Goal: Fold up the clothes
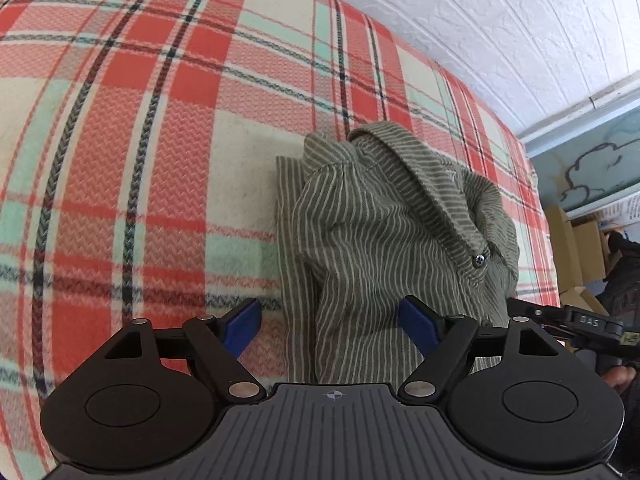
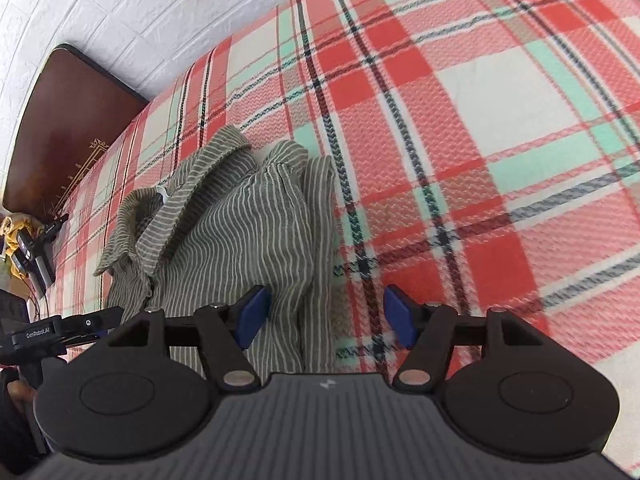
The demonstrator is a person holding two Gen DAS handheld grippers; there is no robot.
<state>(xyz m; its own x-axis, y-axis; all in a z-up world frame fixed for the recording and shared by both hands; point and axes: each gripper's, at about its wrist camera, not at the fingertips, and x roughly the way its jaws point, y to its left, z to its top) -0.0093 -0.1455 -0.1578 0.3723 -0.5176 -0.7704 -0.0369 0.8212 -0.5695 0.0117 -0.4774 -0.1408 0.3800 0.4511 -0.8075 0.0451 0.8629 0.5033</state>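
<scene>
An olive-green shirt with thin white stripes (image 1: 380, 232) lies crumpled on a red, cream and mint plaid blanket (image 1: 120, 120); its collar and one dark button show. My left gripper (image 1: 330, 322) hangs open just over the shirt's near left edge, with one blue pad over the blanket and the other over the cloth, neither pressing. In the right wrist view the same shirt (image 2: 224, 232) lies left of centre on the blanket (image 2: 460, 120). My right gripper (image 2: 326, 316) is open astride the shirt's near right edge, gripping nothing.
A white brick-pattern wall (image 1: 480, 40) runs behind the bed. A dark wooden headboard (image 2: 68, 128) stands at one end. Cardboard boxes (image 1: 576, 256) and cabled devices (image 2: 32, 256) sit beyond the bed's edge. The blanket spreads wide on both sides of the shirt.
</scene>
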